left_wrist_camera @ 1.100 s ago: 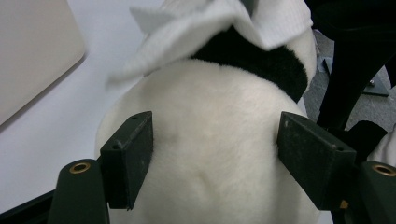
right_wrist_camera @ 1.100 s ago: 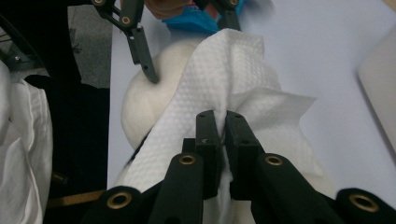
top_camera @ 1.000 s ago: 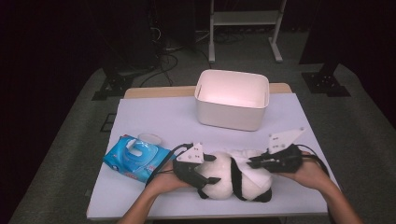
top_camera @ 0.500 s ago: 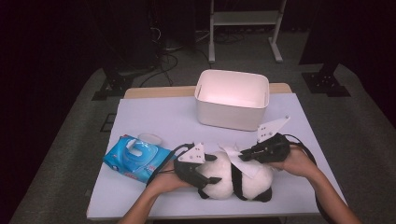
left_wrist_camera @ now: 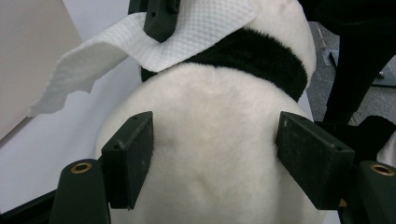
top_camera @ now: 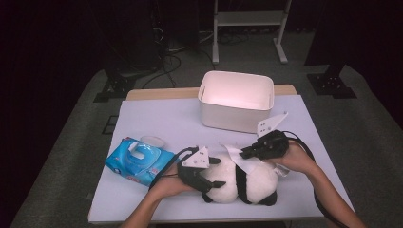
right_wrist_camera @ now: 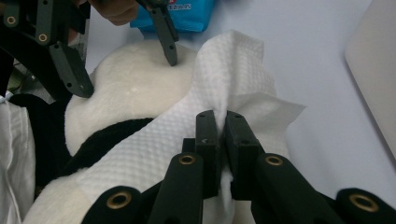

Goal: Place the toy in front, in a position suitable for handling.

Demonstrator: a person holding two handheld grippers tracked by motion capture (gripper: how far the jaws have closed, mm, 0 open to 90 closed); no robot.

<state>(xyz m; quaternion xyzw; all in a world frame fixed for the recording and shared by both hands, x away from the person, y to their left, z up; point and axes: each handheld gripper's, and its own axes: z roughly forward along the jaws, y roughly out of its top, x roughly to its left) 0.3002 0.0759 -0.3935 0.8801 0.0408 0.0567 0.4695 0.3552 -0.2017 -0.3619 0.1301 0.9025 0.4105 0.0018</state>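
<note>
A black-and-white panda plush (top_camera: 252,183) lies near the table's front edge. My left gripper (top_camera: 209,176) clamps its white part from the left, and the pads (left_wrist_camera: 133,154) press into the fur on both sides. My right gripper (top_camera: 245,154) is shut on a white textured wipe (right_wrist_camera: 224,70), pinched in a fold between its jaws (right_wrist_camera: 222,126). The wipe (left_wrist_camera: 187,32) drapes over the panda's (right_wrist_camera: 135,88) black band and white fur. The left gripper's fingers (right_wrist_camera: 170,46) dent the plush just beyond the wipe.
A blue pack of wipes (top_camera: 140,160) lies at the left, with a clear round lid (top_camera: 152,141) behind it. A white bin (top_camera: 236,100) stands at the back centre, close behind my right gripper. The pale table cover (top_camera: 166,121) has bare room at the back left.
My right gripper has moved left and slightly down with the wipe, from the panda's right end onto its middle. The left gripper and the plush have stayed put.
</note>
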